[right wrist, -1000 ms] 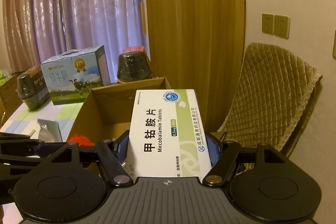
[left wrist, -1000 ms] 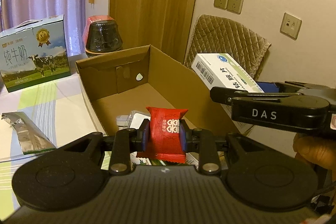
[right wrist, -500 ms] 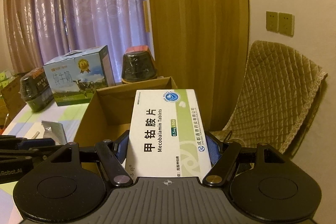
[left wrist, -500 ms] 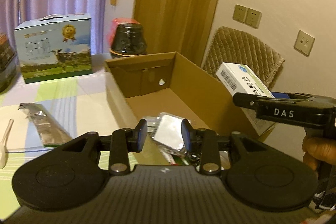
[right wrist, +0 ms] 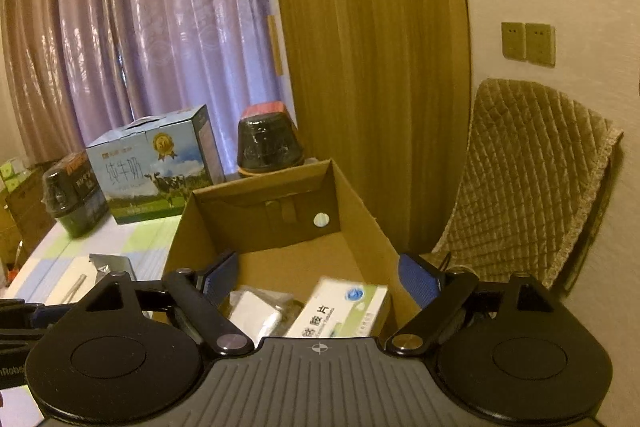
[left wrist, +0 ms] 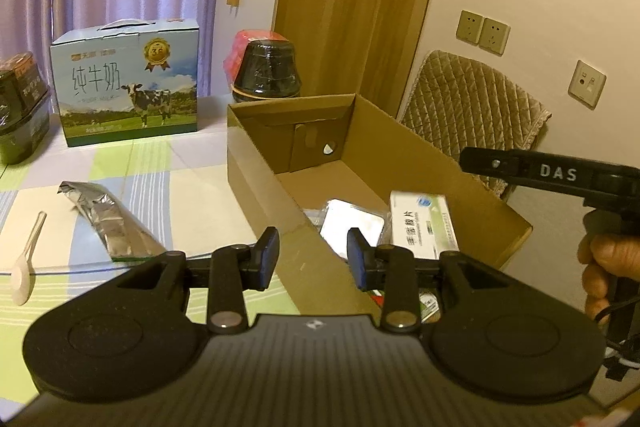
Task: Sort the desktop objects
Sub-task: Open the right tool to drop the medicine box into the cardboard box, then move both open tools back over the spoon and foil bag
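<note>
On the desk, far left, a white spoon and a silver packet wait to be sorted. My left gripper has its jaws spread and holds nothing. I think it should go for the packet next, low and slow. The cardboard box holds the medicine box. My right gripper hangs above it, jaws spread wide.
</note>
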A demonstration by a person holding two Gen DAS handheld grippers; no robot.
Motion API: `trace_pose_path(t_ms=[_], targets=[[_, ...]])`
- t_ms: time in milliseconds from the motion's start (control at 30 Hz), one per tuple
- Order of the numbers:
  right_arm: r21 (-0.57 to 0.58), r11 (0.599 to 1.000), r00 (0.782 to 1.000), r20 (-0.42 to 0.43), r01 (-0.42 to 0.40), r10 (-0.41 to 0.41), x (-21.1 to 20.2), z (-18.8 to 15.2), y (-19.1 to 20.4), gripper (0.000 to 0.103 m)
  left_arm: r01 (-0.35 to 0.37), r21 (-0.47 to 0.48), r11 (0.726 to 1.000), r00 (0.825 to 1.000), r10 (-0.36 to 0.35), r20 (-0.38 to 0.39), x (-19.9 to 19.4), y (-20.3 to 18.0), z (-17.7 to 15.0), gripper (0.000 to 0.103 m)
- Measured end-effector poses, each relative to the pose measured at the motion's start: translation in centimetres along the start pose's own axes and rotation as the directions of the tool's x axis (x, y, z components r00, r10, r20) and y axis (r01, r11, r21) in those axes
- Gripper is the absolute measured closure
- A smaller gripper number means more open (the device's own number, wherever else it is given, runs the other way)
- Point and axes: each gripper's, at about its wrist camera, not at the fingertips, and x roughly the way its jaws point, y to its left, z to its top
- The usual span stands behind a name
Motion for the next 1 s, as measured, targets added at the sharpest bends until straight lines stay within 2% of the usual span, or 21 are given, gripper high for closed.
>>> trace_pose_path(t_ms=[267,667,767,833,1000], targets=[[-0.011,1.0,1.0,0.012,-0.011,0.011,-2.5,-0.1,1.1,0.016,-0.017,0.006,1.0,1.0,0.017,-0.012,-2.1,0.4,-0.8,0.066],[-0.043,0.995,0.996,0.014,-0.085,0.086,-4.4,-0.9,5.9,0.009,-0.066,0.006,0.998,0.998,0.067,-0.022,-6.2,2.7,-2.6,0.048],[-0.047,0.993,0.994,0.011,-0.111,0.112,-4.4,-1.0,7.4,0.008,-0.091,-0.002,0.996,0.996,0.091,-0.022,-7.3,4.0,-3.0,0.036],[-0.054,0.99,0.991,0.008,-0.129,0.13,-4.5,-1.1,8.4,0.006,-0.115,0.0,0.993,0.993,0.114,-0.023,-8.0,5.1,-3.3,0.021],[-0.093,0.978,0.983,0.0,-0.185,0.186,-4.8,-1.5,11.4,0.002,-0.183,0.015,0.983,0.983,0.183,-0.024,-10.1,8.4,-4.7,0.008]])
